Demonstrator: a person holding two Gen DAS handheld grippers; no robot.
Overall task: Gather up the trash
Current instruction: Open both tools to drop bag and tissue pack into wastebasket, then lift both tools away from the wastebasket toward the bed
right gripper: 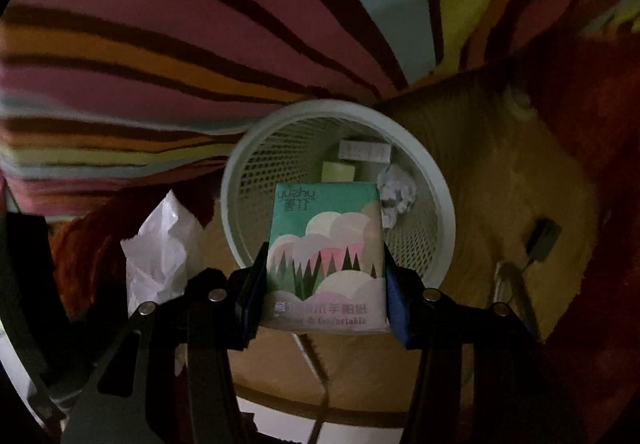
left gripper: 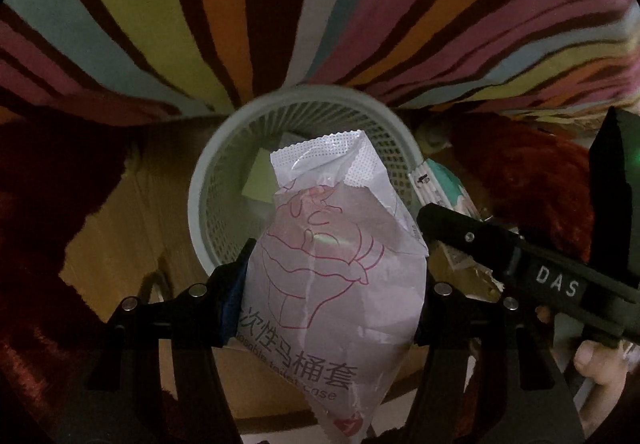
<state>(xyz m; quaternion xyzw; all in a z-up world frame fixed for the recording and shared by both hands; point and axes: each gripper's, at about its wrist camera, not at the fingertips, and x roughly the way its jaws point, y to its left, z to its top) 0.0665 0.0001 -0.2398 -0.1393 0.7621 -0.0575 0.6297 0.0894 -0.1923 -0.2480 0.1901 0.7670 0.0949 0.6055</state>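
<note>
My left gripper [left gripper: 332,284] is shut on a white plastic wrapper [left gripper: 332,256] with pink line art and Chinese print, held just in front of a pale mesh waste basket [left gripper: 208,179]. My right gripper [right gripper: 326,284] is shut on a green tissue pack [right gripper: 328,244] with clouds and trees, held over the near rim of the same basket [right gripper: 440,195]. The basket holds a crumpled paper ball [right gripper: 396,191], a pale green piece [right gripper: 338,171] and a white box [right gripper: 364,151]. In the left wrist view the right gripper's body [left gripper: 520,264] shows at right with the tissue pack [left gripper: 444,183]. The wrapper also shows in the right wrist view [right gripper: 160,248].
A striped multicoloured cloth [left gripper: 280,3] hangs behind the basket. Dark red fuzzy fabric [left gripper: 48,203] lies on both sides. The basket stands on a yellow-brown surface [right gripper: 500,183]. A small dark plug and cable [right gripper: 540,240] lie at right.
</note>
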